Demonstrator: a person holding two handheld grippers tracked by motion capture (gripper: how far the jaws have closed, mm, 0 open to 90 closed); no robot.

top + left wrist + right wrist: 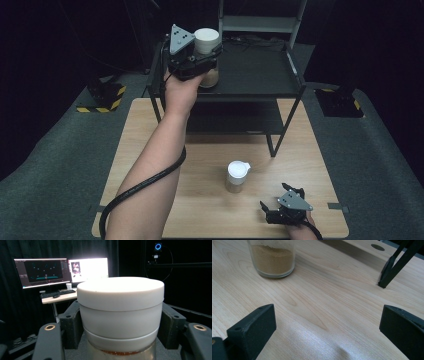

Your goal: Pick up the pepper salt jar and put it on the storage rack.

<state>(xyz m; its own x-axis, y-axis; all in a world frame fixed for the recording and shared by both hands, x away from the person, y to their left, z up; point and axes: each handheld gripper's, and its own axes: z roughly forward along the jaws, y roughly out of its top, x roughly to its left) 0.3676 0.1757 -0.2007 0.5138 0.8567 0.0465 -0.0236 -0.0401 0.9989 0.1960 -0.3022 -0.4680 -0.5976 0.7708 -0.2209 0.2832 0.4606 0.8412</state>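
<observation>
My left gripper (202,59) is raised over the left end of the black shelf's top (255,75), shut on a glass jar with a white lid (206,39). In the left gripper view the jar (120,312) sits between both jaws, upright, with brown contents just visible at its base. A second white-lidded jar (237,175) stands on the wooden table (150,150), holding tan powder (273,260). My right gripper (278,197) rests near the table's front right, open, with bare wood between its fingers (252,330). The jar lies ahead of it, apart.
The black two-level shelf stands at the table's back, and one front leg (397,265) meets the wood near the right gripper. Two lit monitors (62,270) sit on a desk beyond the shelf. Grey floor surrounds the table.
</observation>
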